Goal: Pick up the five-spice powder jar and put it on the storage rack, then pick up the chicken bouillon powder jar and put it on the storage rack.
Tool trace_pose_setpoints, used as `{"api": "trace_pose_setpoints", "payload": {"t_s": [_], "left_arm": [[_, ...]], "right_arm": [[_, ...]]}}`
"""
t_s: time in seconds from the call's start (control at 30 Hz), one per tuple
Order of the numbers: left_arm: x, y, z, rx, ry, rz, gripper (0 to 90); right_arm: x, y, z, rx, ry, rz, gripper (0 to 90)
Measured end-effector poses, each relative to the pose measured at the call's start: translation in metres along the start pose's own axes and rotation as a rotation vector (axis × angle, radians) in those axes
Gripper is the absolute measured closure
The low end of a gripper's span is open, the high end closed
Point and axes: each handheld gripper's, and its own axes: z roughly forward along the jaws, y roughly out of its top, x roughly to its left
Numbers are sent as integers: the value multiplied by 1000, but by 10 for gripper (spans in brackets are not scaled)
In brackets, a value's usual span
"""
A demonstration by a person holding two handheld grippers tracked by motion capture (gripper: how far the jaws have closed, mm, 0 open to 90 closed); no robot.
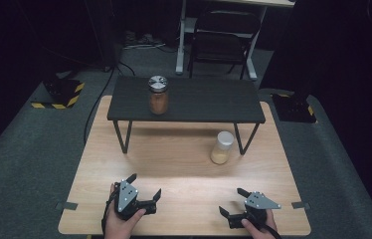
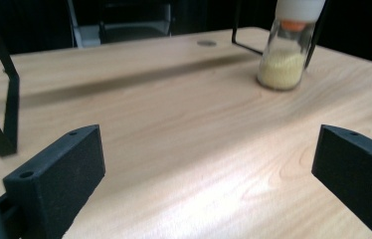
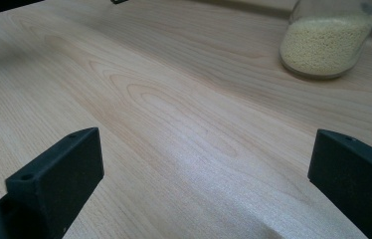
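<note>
At the lower edge of the high view, the left gripper (image 1: 146,186) and right gripper (image 1: 230,201) rest with jaws spread, holding nothing. The white-lidded jar (image 1: 222,148) stands right of centre on the table (image 1: 174,164). Best to approach it level and close below the lid.

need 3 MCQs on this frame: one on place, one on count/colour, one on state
1. Where does the white-lid jar stand?
A. on the black shelf
B. on the table, by the shelf's right leg
C. in the left gripper

2. How many jars are there?
A. one
B. two
C. three

3. How are the grippers?
A. both open, empty
B. both shut
C. right one holds a jar

Key:
1 B, it sits on the table beside the leg of the shelf.
2 B, that jar plus the metal-lid jar on the shelf.
3 A, the left gripper and the right gripper show their jaws spread with nothing between.
</note>
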Motion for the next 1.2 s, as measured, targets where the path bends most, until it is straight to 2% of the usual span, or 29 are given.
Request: {"api": "trace_pose_setpoints", "payload": {"t_s": [0.07,0.2,0.4,0.6,0.77,1.0,1.2], "left_arm": [[2,-1,2,20,-11,-4,4],[3,-2,4,38,-18,22,4],[0,-4,10,77,8,48,5],[0,-5,8,69,2,49,5],[2,-5,8,71,-3,34,5],[2,-5,8,68,-5,46,5],[3,-5,9,72,-7,38,4]], "right_arm": [[0,0,0,1,-2,2,5],[1,0,0,1,-9,10,5],[2,1,0,4,-13,7,5],[2,1,0,6,-14,11,5],[2,1,0,3,-21,20,5],[5,1,0,6,-32,14,5],[6,1,0,7,-35,15,5]]}}
